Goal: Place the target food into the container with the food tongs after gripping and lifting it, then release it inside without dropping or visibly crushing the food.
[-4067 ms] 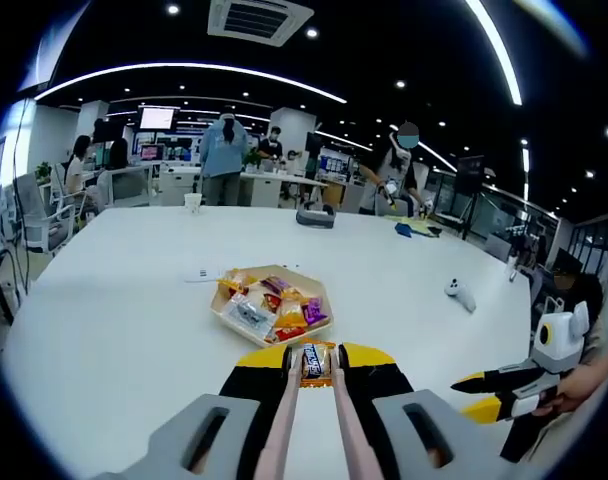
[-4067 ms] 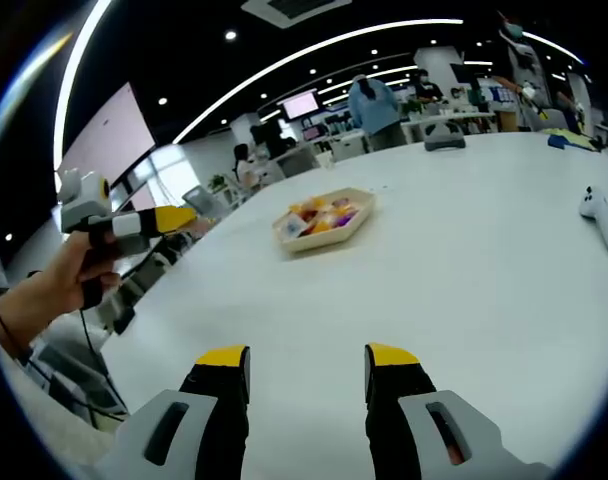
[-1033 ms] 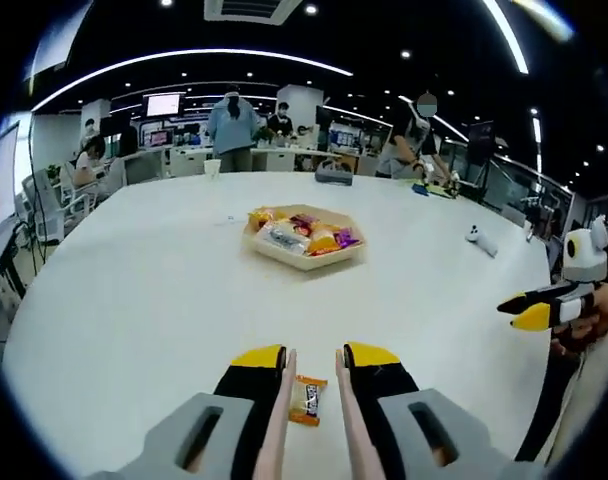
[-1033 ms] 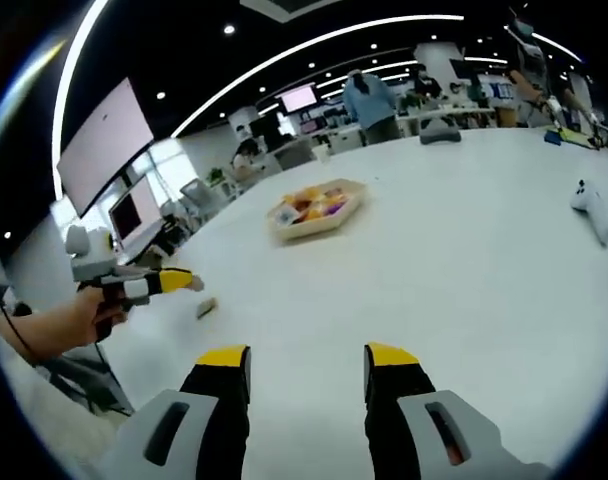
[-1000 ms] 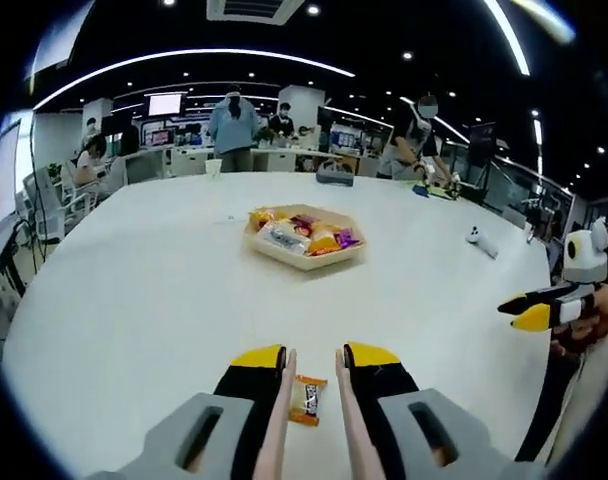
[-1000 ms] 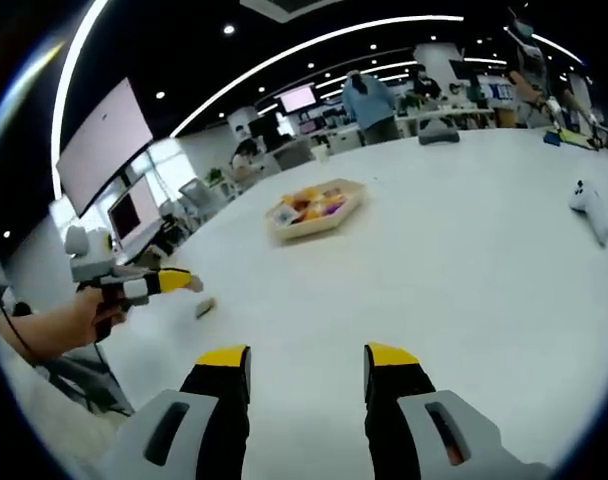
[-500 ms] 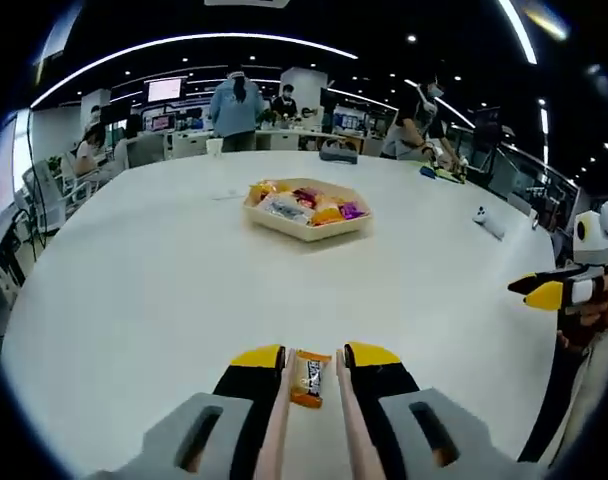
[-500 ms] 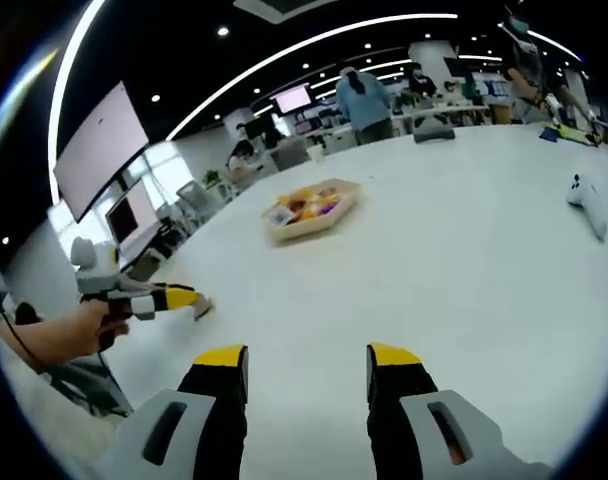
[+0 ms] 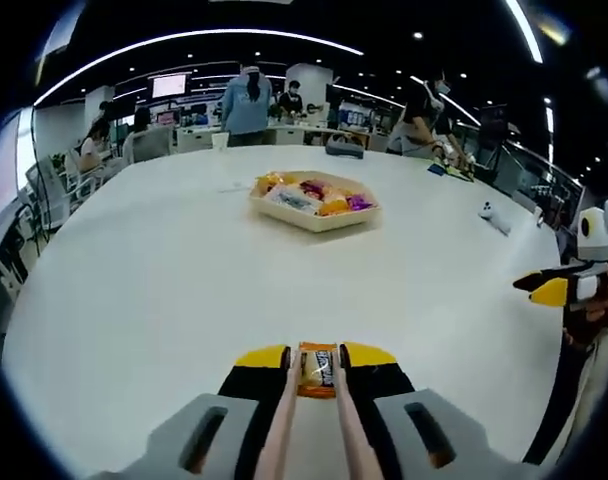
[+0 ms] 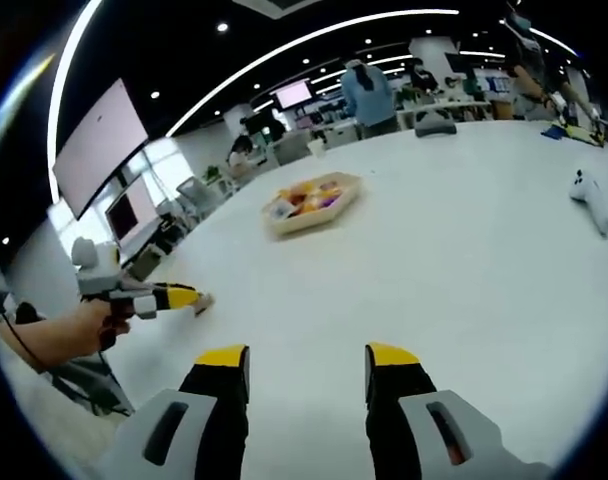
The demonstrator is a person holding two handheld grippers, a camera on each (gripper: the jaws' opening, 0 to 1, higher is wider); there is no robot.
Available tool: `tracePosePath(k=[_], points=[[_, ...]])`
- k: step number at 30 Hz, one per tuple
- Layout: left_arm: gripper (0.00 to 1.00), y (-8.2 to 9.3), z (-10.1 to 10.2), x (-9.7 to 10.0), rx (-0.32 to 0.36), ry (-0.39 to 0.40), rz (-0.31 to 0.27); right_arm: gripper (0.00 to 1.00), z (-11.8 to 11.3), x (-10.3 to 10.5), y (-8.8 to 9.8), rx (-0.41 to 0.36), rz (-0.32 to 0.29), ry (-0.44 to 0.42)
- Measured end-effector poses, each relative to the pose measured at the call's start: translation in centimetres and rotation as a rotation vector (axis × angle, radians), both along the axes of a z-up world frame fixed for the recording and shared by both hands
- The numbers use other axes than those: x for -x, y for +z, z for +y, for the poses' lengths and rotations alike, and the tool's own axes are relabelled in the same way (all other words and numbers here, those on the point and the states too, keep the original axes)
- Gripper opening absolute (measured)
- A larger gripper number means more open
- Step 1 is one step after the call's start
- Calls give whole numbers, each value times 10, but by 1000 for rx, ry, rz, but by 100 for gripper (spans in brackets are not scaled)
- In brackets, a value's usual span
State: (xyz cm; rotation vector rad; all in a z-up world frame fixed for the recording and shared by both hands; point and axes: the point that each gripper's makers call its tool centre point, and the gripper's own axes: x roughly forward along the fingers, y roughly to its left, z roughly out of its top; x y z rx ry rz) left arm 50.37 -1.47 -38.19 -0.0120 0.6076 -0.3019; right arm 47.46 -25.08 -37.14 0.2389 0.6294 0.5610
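Left gripper (image 9: 315, 368) clamps orange snack packet (image 9: 315, 368) between its tips.

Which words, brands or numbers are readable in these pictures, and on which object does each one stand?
None can be read.
Snack packet between the left tongs: print too blurred.
Wrappers in the tray: too small.
Far wall screens: no legible text.

table (image 9: 134, 300): smooth matt white | snack wrapper (image 9: 316, 367): glossy foil | tray (image 9: 314, 218): matt beige
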Motion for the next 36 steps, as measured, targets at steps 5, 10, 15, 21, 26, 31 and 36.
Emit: tracePosePath(k=[5,10,15,21,26,31,36], points=[[16,0,1,-1,24,11,18,46,3,0,-3,-2,19,3],[16,13,3,-2,58,29,1,46,7,-1,-1,-4,15,11],[16,35,-2,-6,48,13,-40,45,11,1,-3,1,22,28],[16,58,0,-14,95,55,-80,44,23,5,3,-8,15,69],[16,77,0,-20,96,52,-105,44,26,6,4,-5,3,83],[16,94,3,-31,92,52,-134,44,17,1,4,-9,4,49],[16,107,9,-43,93,62,-158,44,15,-3,9,-18,-13,34]])
